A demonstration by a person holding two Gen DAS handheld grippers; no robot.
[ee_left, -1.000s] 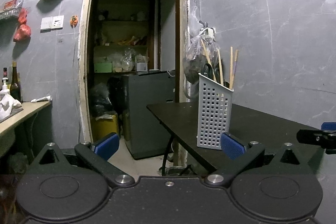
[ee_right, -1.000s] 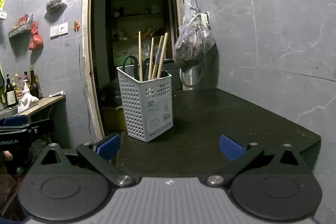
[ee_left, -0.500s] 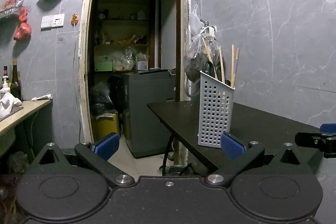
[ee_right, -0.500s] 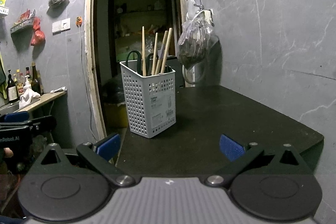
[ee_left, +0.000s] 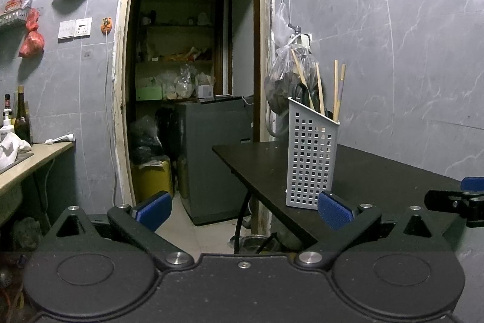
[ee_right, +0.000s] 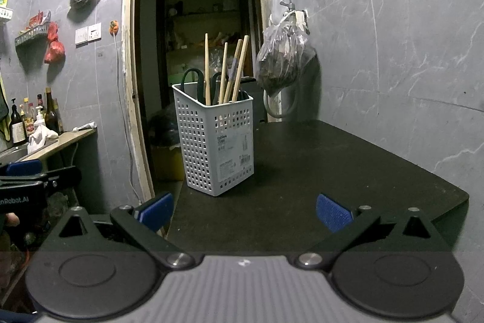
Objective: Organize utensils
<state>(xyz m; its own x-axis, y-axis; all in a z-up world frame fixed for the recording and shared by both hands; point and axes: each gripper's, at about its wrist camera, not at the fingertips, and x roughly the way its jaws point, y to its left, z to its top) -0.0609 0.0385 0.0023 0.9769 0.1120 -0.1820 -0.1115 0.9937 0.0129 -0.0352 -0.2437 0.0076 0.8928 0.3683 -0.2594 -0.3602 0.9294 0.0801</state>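
A gray plastic basket (ee_right: 215, 138) full of little square holes stands upright on the black table (ee_right: 332, 165), near the table's left edge. The right wrist view shows two of its sides and a paper label stuck on one side. The left wrist view shows only one narrow side of the basket (ee_left: 311, 159), and no label.

Inside the basket stand wooden chopsticks (ee_right: 225, 71), long and thin, leaning a bit. Dark green scissors (ee_right: 193, 80) poke up too, with round handle loops. In the left wrist view the scissors are dark and hard to make out against the bag behind.

A clear plastic bag (ee_right: 282, 56) full of something dark hangs from a hook on the gray stone-look wall.

The left gripper (ee_left: 243, 209) has its blue pads wide apart and holds nothing. The right gripper (ee_right: 244, 212) is the same, wide apart and empty, hanging over the near end of the table. Each view shows a bit of the other gripper at its edge, cut off.

Bottles (ee_right: 18, 123) stand on a pale counter at the far left. The shelves through the doorway are dim and hard to read.
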